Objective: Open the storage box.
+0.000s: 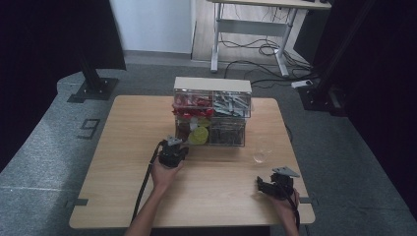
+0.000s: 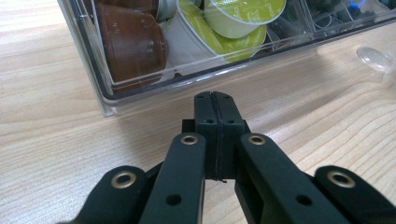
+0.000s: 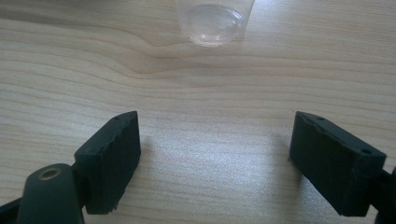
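Note:
A clear plastic drawer cabinet (image 1: 212,110) stands at the table's far middle. Its lower left drawer (image 2: 154,88) is pulled out and holds brown, white and green coffee capsules (image 2: 233,18). My left gripper (image 2: 217,100) is shut, its tips pressed together with nothing between them, just short of that drawer's front wall; in the high view the left gripper (image 1: 173,147) sits in front of the cabinet. My right gripper (image 3: 215,140) stands open over bare wood near the right front edge, and a small clear plastic cup (image 3: 214,21) stands upright ahead of it, apart from the jaws.
The wooden table (image 1: 123,162) has bare room left of the cabinet and along the front. The clear cup (image 1: 260,157) stands right of the left hand. The other drawers hold red items and grey metal parts. Beyond the table are a desk frame and floor cables.

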Demonstrator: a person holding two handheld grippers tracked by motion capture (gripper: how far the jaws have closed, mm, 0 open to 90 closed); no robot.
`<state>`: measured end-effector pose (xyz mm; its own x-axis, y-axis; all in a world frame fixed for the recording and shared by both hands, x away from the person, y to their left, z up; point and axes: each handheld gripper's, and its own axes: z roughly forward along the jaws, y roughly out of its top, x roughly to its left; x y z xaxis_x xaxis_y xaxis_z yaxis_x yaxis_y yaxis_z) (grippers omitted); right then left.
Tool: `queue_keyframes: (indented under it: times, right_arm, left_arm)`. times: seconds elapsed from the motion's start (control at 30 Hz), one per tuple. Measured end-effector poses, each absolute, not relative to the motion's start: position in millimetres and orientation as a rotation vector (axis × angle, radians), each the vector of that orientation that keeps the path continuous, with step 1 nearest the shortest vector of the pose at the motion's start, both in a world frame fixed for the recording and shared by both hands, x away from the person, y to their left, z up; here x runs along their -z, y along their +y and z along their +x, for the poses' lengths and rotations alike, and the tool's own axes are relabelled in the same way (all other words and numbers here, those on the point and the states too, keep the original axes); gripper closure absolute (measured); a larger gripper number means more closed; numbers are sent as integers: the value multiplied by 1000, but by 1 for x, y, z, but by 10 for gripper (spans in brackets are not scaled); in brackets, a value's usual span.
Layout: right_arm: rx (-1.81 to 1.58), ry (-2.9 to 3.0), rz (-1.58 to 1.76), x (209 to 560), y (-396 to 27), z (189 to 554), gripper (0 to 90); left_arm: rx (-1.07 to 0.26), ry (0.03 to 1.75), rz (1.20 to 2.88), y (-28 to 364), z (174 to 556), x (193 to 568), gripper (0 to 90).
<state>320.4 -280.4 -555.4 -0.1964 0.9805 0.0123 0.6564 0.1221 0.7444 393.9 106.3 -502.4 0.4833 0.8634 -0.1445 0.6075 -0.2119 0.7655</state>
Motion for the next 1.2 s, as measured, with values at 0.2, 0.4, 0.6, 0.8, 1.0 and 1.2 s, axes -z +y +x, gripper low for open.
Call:
queue_keyframes:
  times: [0.2, 0.4, 0.6, 0.8, 1.0, 1.2]
  right_arm:
    - [-866, 1913, 1579, 556, -280, 321, 165]
    - [-865, 1913, 1580, 555, -280, 321, 164]
    - [-864, 1910, 1584, 555, -280, 321, 164]
    - [-863, 1908, 1585, 555, -280, 321, 164]
    - [-862, 1907, 1587, 555, -281, 321, 163]
    - [-862, 1906, 1588, 555, -281, 322, 163]
  left_arm:
    - [-413, 1221, 1920, 106, 397, 500, 900]
    - [-406, 1221, 1921, 106, 398, 498, 900]
    - [-414, 1213, 1927, 106, 396, 496, 900]
    - [-415, 1209, 1915, 105, 393, 492, 900]
    - [-423, 1205, 1915, 105, 393, 488, 900]
    - [-424, 1194, 1911, 103, 395, 479, 900]
